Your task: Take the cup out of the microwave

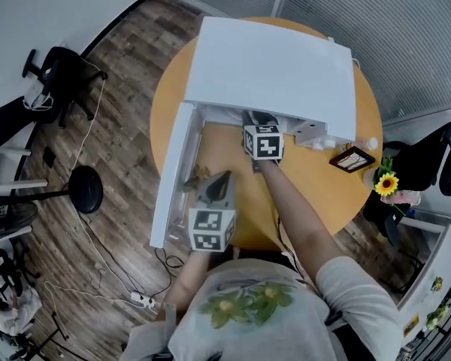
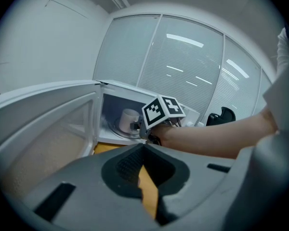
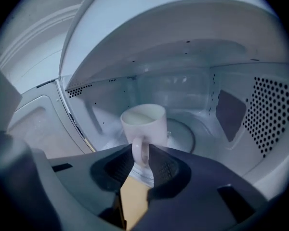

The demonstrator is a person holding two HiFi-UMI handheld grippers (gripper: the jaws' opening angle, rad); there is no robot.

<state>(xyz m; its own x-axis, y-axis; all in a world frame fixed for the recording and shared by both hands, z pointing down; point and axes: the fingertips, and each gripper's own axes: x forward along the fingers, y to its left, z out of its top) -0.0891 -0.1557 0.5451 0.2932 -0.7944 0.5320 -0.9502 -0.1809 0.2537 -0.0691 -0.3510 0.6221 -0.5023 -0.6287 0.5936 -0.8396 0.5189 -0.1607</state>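
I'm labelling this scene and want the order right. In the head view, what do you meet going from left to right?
From the left: chair → stand base → left gripper → right gripper → picture frame → sunflower.

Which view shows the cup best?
The right gripper view: the cup is close, handle between the jaws. The left gripper view shows it small, distant; the head view hides it under the microwave top.
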